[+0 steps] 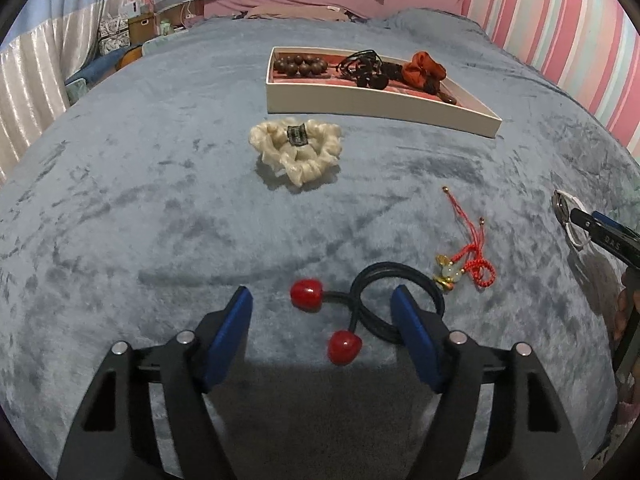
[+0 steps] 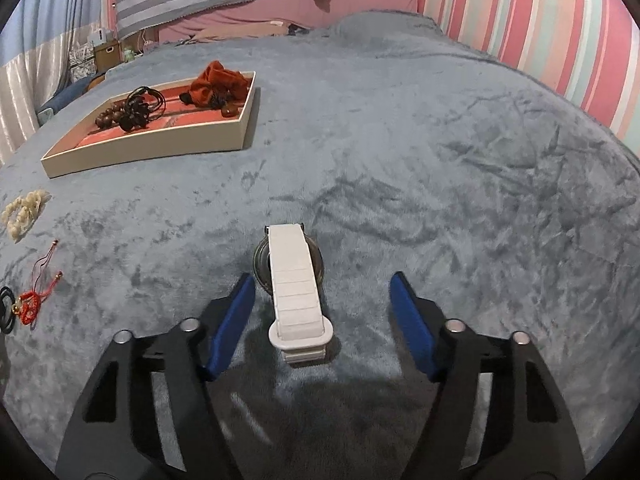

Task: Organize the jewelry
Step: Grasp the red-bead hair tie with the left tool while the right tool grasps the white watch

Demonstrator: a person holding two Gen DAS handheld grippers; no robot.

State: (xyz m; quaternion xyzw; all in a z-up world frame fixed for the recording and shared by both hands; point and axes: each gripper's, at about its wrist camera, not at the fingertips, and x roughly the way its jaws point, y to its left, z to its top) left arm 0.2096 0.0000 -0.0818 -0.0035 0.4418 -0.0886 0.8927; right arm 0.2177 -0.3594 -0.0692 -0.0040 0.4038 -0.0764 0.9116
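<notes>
1. Both grippers gape: left gripper (image 1: 322,314) straddles cherry hair tie (image 1: 360,312); right gripper (image 2: 322,312) straddles white watch (image 2: 296,292).
2. Likely lined up for pickups; tray (image 1: 360,100) sits well beyond on blanket (image 1: 140,220).

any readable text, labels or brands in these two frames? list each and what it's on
"DAS": white letters on the black body of the right gripper, seen at the right edge of the left wrist view; possibly part of a longer word.
Dark tag on the cream scrunchie: marks too small to read.
Nothing else legible in either view.

Blue blanket (image 1: 140,208): tray (image 1: 360,102), scrunchie (image 1: 298,152), watch (image 2: 296,284).
</notes>
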